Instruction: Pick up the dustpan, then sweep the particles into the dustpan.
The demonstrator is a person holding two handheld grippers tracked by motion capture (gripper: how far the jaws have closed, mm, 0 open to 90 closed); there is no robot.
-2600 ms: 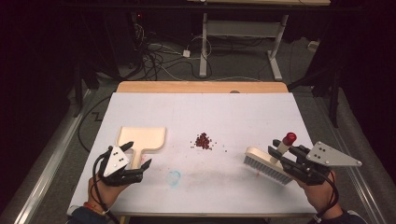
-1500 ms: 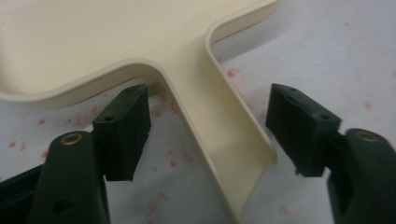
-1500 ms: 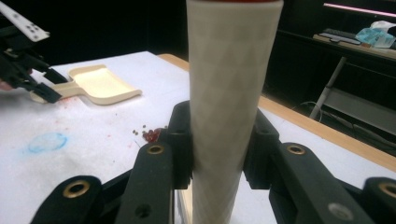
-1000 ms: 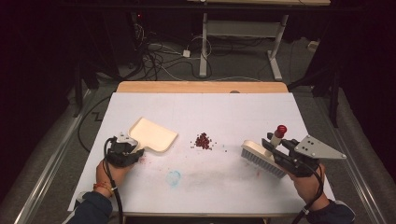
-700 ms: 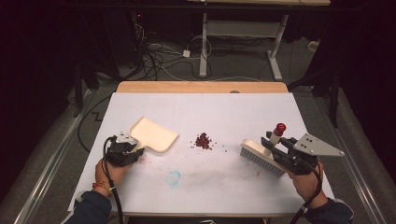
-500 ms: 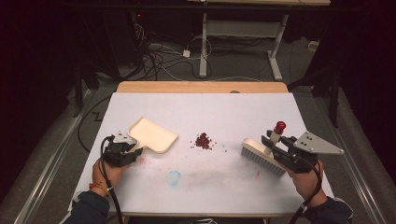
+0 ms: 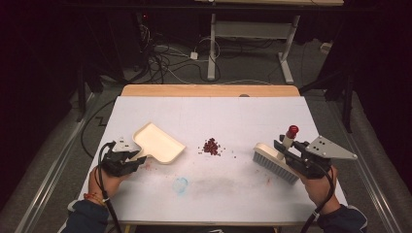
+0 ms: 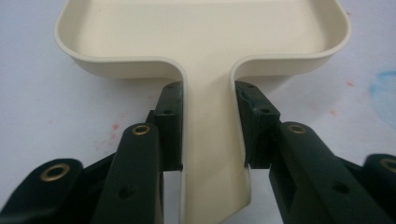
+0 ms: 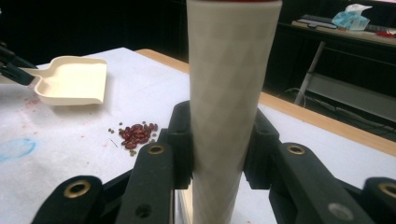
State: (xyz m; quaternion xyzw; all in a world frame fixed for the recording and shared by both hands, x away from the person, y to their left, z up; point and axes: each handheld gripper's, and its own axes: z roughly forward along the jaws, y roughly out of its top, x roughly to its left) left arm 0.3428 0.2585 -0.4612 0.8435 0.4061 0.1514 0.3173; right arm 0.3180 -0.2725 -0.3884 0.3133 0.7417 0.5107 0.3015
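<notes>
A cream dustpan (image 7: 159, 142) lies on the white table left of centre, its open edge turned toward a small pile of dark red beans (image 7: 211, 146). My left gripper (image 7: 132, 159) is shut on the dustpan's handle (image 8: 212, 140), jaws pressing both sides. On the right, a cream brush (image 7: 273, 162) with a red-tipped handle rests bristles down on the table. My right gripper (image 7: 290, 149) is shut on that brush handle (image 9: 226, 107). The beans (image 9: 136, 132) and the dustpan (image 9: 72, 79) appear beyond it in the right gripper view.
A blue smear (image 7: 180, 184) and faint red marks stain the table (image 7: 214, 114) near the front. A wooden strip (image 7: 209, 90) borders the far edge. Cables and a desk frame (image 7: 252, 34) stand on the dark floor beyond.
My left gripper has turned the dustpan so its mouth points right, toward the beans. My right gripper has shifted the brush left and a little away from the front edge.
</notes>
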